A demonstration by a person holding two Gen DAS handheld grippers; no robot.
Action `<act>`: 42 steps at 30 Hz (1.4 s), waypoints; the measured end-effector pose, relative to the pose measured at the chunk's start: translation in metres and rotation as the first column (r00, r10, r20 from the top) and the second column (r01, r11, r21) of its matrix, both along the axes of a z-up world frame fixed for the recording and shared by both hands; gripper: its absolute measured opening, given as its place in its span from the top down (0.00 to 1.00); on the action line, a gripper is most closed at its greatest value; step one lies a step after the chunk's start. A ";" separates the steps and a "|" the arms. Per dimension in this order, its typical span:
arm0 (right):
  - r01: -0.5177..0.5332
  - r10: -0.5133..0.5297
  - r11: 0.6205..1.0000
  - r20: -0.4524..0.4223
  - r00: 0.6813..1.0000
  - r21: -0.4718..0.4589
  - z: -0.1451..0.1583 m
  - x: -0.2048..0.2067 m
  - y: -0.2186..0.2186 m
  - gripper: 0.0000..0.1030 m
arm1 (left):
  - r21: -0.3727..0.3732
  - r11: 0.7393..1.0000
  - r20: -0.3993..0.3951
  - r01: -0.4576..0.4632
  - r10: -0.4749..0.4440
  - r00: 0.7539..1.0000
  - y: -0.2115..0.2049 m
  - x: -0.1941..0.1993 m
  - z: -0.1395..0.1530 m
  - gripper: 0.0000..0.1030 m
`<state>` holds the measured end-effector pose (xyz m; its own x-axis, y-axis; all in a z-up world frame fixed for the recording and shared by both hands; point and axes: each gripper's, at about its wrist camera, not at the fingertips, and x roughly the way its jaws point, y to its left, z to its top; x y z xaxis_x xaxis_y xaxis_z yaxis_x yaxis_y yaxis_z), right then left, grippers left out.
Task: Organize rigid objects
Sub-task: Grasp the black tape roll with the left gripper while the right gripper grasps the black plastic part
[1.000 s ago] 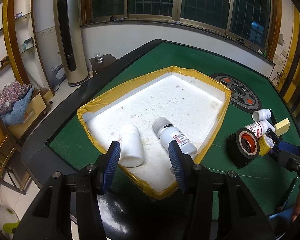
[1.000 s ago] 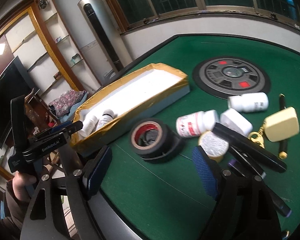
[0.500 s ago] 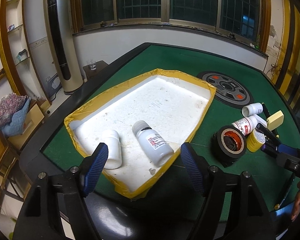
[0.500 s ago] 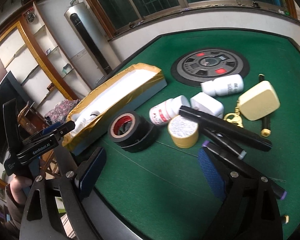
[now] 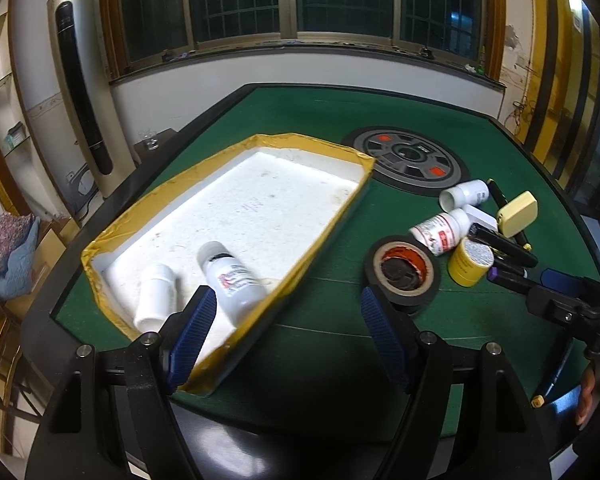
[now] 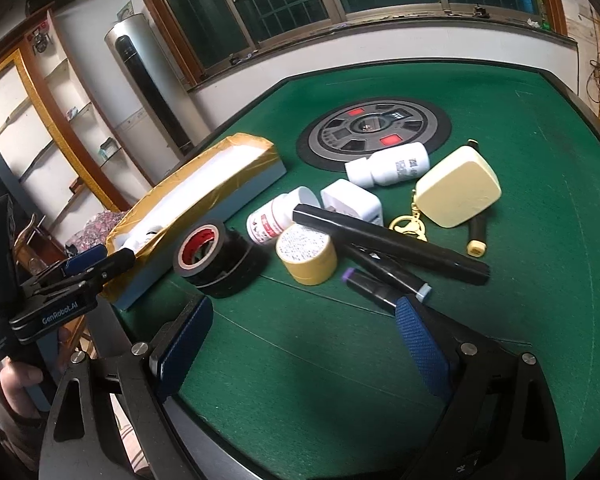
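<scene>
A white foam tray (image 5: pixel 332 224) with a yellow taped rim holds a plain white bottle (image 5: pixel 154 296) and a labelled bottle (image 5: pixel 232 280), both lying down. My left gripper (image 5: pixel 288 304) hangs open over the tray's near corner with nothing between its fingers. To the right, a loose pile lies on the green felt: a black tape roll (image 6: pixel 216 256), a yellow tape roll (image 6: pixel 306 254), a red-labelled bottle (image 6: pixel 274 218), a white bottle (image 6: pixel 388 168), a white box (image 6: pixel 352 202), a cream case (image 6: pixel 458 192) and black markers (image 6: pixel 388 244). My right gripper (image 6: pixel 304 312) is open just in front of the pile.
A round grey panel (image 6: pixel 374 132) is set into the felt behind the pile. The table has a raised black edge (image 5: pixel 48 312). A tall floor-standing air conditioner (image 5: pixel 84 88) and shelves stand to the left. A hand (image 6: pixel 20 380) holds the left gripper's handle.
My left gripper's jaws have widened and it has shifted right, away from the two bottles in the tray. My right gripper has opened slightly and come closer to the pile.
</scene>
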<state>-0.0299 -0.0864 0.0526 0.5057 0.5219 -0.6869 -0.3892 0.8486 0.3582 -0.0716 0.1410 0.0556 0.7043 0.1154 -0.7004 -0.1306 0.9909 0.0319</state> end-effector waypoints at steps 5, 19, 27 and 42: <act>0.021 -0.021 1.000 0.011 1.000 -0.010 0.001 -0.003 -0.006 0.13 | -0.012 0.996 -0.034 0.093 -0.093 0.995 -0.032 0.003 -0.012 0.27; 0.065 -0.065 0.998 -0.001 0.998 -0.021 -0.004 -0.003 -0.017 0.13 | -0.077 0.984 -0.051 0.162 -0.166 0.985 -0.053 0.041 -0.025 0.27; 0.060 -0.060 0.998 -0.009 0.998 -0.019 -0.006 -0.002 -0.016 0.13 | -0.100 0.979 -0.056 0.180 -0.186 0.981 -0.054 0.050 -0.033 0.40; 0.018 -0.018 0.999 -0.004 1.000 -0.041 -0.001 0.001 0.005 0.13 | -0.139 0.971 -0.069 0.194 -0.205 0.976 -0.023 -0.005 -0.025 0.40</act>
<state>-0.0286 -0.0817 0.0515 0.5118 0.4844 -0.7095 -0.3727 0.8693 0.3247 -0.0761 0.1182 0.0307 0.6434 -0.1179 -0.7564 0.0674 0.9930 -0.0975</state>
